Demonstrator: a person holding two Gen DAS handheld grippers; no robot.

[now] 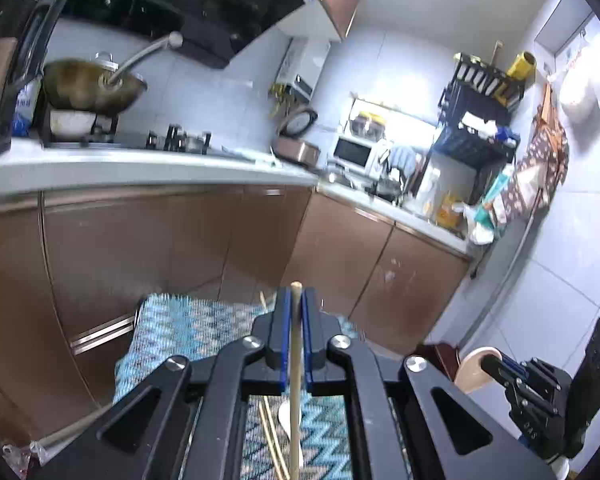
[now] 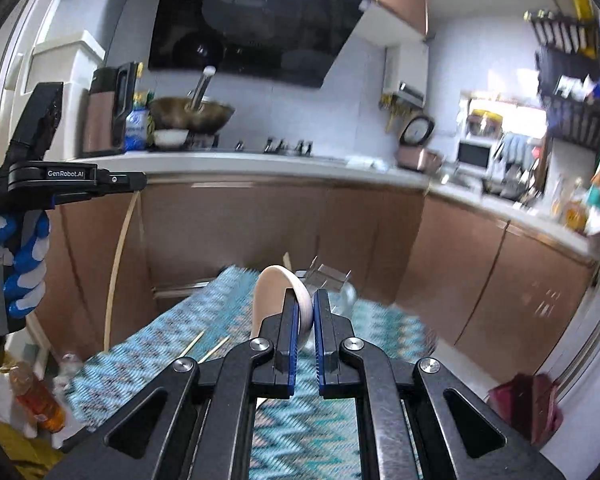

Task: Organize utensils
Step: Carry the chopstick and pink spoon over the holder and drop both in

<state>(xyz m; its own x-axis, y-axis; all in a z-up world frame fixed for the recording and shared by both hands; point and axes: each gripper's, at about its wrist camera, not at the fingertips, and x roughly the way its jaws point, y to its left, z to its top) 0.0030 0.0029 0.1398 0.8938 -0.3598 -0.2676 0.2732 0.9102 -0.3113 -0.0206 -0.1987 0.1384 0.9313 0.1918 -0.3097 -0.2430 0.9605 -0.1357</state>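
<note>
My left gripper [image 1: 296, 294] is shut on a pale wooden chopstick [image 1: 295, 352] that runs lengthwise between its blue pads. In the right wrist view the left gripper [image 2: 143, 182] is at the left, with the chopstick [image 2: 118, 264] hanging down from it. My right gripper [image 2: 306, 294] is shut on the edge of a cream spoon [image 2: 274, 292], whose bowl sticks up to the left. From the left wrist view, the right gripper [image 1: 487, 362] and the spoon [image 1: 474, 368] are at the lower right. Loose chopsticks [image 2: 194, 344] lie below on a blue zigzag mat [image 2: 148, 364].
A clear glass holder [image 2: 328, 276] stands at the mat's far end. Brown cabinets [image 1: 140, 248] and a white counter [image 1: 140, 164] with a wok [image 1: 92, 84] lie ahead. An orange bottle [image 2: 38, 400] is at the lower left. A gloved hand [image 2: 16, 248] holds the left gripper.
</note>
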